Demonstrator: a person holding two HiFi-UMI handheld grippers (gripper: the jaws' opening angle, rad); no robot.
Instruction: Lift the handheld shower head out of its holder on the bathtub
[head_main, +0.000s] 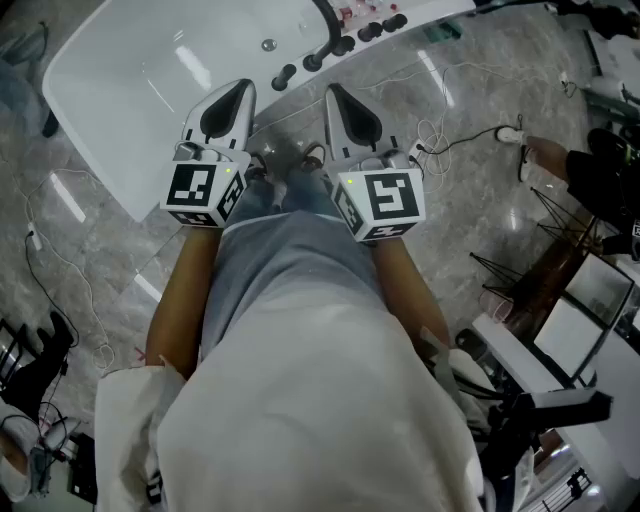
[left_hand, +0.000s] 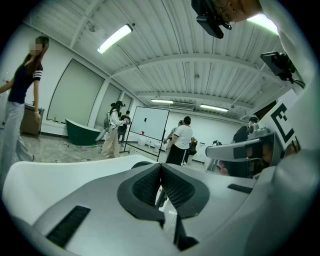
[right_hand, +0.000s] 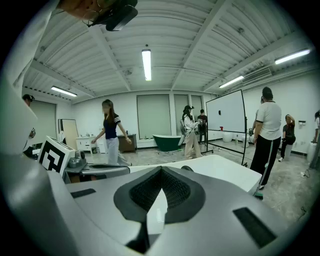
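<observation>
Left claw (head_main: 243, 90): I see it pinched shut on nothing, poised above the floor (head_main: 90, 240) just short of the tub.
Right claw (head_main: 334, 92): pads meeting, empty as well, riding beside the left.
Shower head (head_main: 322, 40): I take the dark curved piece among the black fittings (head_main: 370, 30) on the white bathtub (head_main: 150, 90) rim to be it. It is well apart from both claws, and its holder is too small to make out.
Handling: I judge it rigid, fairly light and smooth enough to slip, and any hose would drag on it.
Hold: I would open one claw, close across the slim handle above the holder, then lift straight.
</observation>
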